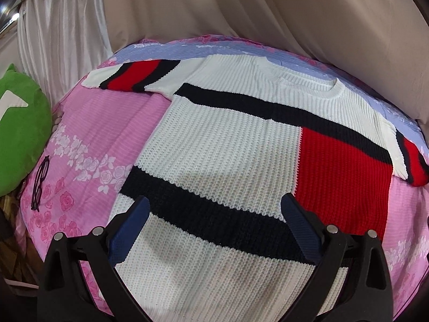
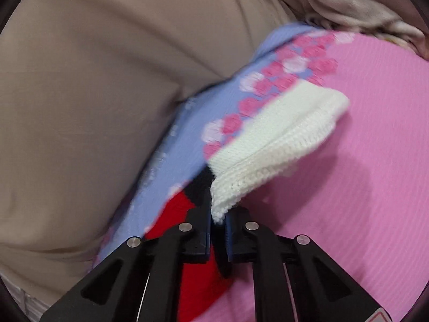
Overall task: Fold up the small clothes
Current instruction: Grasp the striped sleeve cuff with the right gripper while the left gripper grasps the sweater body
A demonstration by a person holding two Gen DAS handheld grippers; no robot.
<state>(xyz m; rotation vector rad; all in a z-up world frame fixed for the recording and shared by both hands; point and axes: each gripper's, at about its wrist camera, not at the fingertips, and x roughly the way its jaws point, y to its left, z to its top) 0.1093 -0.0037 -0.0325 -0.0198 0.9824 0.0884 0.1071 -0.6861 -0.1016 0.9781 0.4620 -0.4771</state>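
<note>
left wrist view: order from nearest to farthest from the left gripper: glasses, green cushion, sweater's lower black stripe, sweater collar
From the left gripper:
1. Lower black stripe, right between the open fingers.
2. Glasses, off to the left on the pink bedsheet.
3. Green cushion, left edge, beyond the glasses.
4. Collar, far end of the sweater.

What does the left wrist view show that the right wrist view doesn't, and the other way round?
Only the left wrist view shows the whole sweater spread flat on the bed, the open left gripper above its lower half, glasses and a green cushion at the left. Only the right wrist view shows the right gripper shut on the sleeve, its white cuff lifted off the bedsheet; this view is motion-blurred. Both show the pink and blue floral bedsheet, the beige curtain behind, and the sweater's white, red and black knit.
</note>
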